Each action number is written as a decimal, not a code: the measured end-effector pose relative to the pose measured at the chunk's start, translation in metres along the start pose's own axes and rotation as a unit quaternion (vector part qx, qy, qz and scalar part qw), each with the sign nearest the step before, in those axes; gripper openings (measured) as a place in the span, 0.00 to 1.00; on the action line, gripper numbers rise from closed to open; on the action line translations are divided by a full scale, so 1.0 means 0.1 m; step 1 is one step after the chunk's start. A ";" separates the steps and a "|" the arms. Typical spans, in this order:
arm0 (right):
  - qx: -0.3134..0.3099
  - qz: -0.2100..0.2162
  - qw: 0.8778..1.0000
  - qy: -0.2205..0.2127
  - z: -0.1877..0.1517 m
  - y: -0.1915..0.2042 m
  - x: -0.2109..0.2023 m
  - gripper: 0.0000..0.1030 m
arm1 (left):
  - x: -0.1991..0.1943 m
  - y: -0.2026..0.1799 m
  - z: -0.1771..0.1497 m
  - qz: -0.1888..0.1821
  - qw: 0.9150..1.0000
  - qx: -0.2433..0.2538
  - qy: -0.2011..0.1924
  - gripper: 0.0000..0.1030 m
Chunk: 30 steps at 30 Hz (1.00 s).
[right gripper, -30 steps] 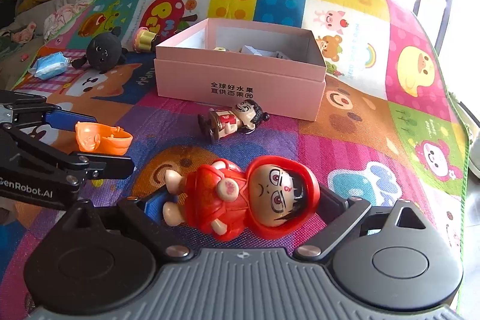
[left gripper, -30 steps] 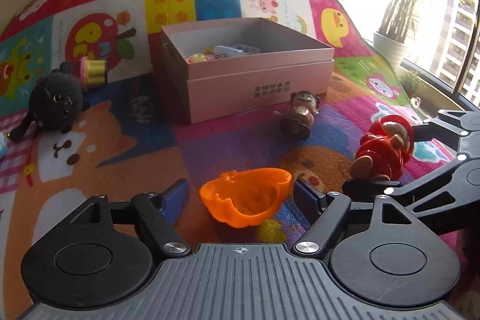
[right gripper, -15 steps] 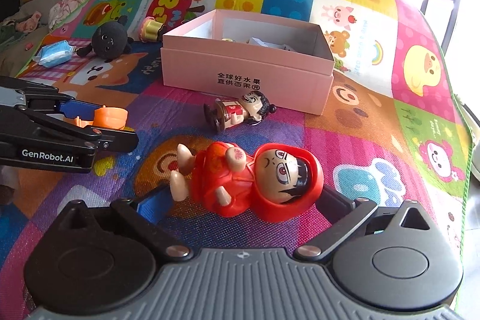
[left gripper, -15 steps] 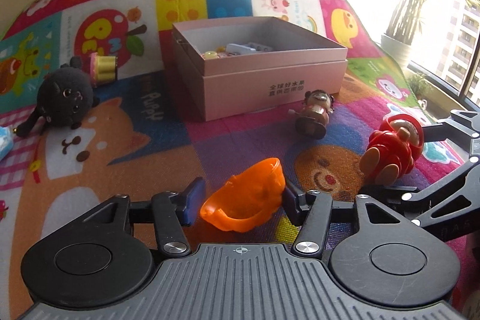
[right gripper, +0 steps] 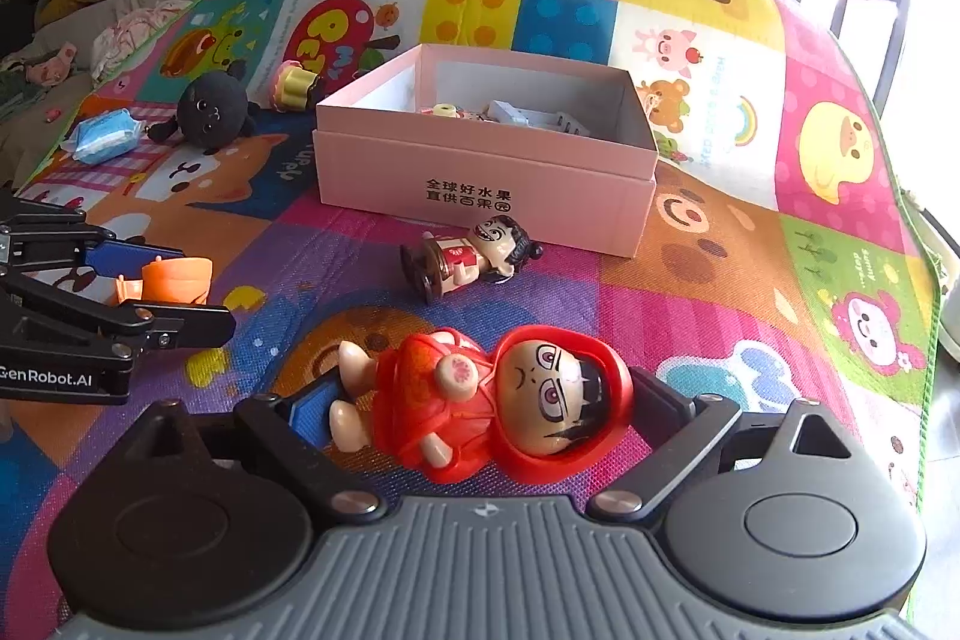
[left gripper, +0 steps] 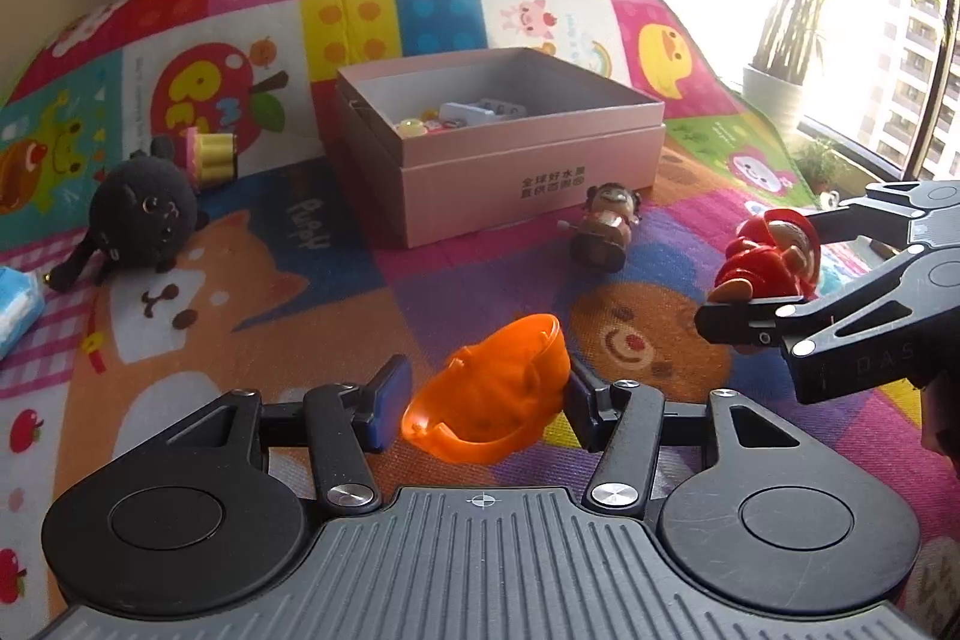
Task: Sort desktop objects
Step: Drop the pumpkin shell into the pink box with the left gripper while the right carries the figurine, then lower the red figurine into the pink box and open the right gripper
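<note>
Low in the middle of the left wrist frame, an orange shell [left gripper: 489,403] is clamped between the blue pads of the left gripper [left gripper: 483,400], tilted with its hollow side turned toward the camera; the jaws have just closed onto it. In the right wrist frame the same shell [right gripper: 174,277] is seen at the left edge, pinched in that gripper [right gripper: 165,289].

At the bottom centre of the right wrist frame, a red-hooded doll [right gripper: 486,400] is lying on its back across the right gripper [right gripper: 480,406], between the two jaws, which stand wide and have just been closing. Whether the pads press on it cannot be told. From the left wrist, the doll [left gripper: 771,259] is seen at the right, between the black fingers [left gripper: 744,325].

A smaller brown doll [right gripper: 474,259] is lying on the play mat [right gripper: 720,244] just in front of the pink box [right gripper: 480,178], which is open and holds a few small items. At the upper left, a black plush toy [right gripper: 210,115], a yellow cupcake toy [right gripper: 294,85] and a blue packet [right gripper: 102,139] are spread on the mat.
</note>
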State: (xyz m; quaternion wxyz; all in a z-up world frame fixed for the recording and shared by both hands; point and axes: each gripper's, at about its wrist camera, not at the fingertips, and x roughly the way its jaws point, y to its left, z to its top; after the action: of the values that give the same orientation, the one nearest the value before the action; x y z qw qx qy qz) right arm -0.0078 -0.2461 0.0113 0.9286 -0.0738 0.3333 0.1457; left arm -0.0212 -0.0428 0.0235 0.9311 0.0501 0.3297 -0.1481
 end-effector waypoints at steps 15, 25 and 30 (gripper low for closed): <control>-0.045 -0.008 0.979 -0.197 0.99 -0.19 -1.06 0.92 | 0.12 -0.06 1.19 0.044 0.988 0.090 -0.120 0.57; -0.043 -0.016 0.992 -0.121 1.18 -0.32 -0.37 0.92 | 1.06 0.28 1.15 -0.015 0.997 0.028 -0.069 0.79; -0.016 -0.007 0.997 -0.071 1.47 -0.40 0.24 0.92 | 0.62 0.50 1.02 0.000 0.993 -0.016 -0.115 0.98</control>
State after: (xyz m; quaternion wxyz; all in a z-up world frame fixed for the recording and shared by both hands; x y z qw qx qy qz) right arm 0.1099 -0.2444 0.1103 0.9495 -0.0800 0.2639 0.1497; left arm 0.1008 -0.0299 0.0638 0.9634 0.0178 0.2228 -0.1480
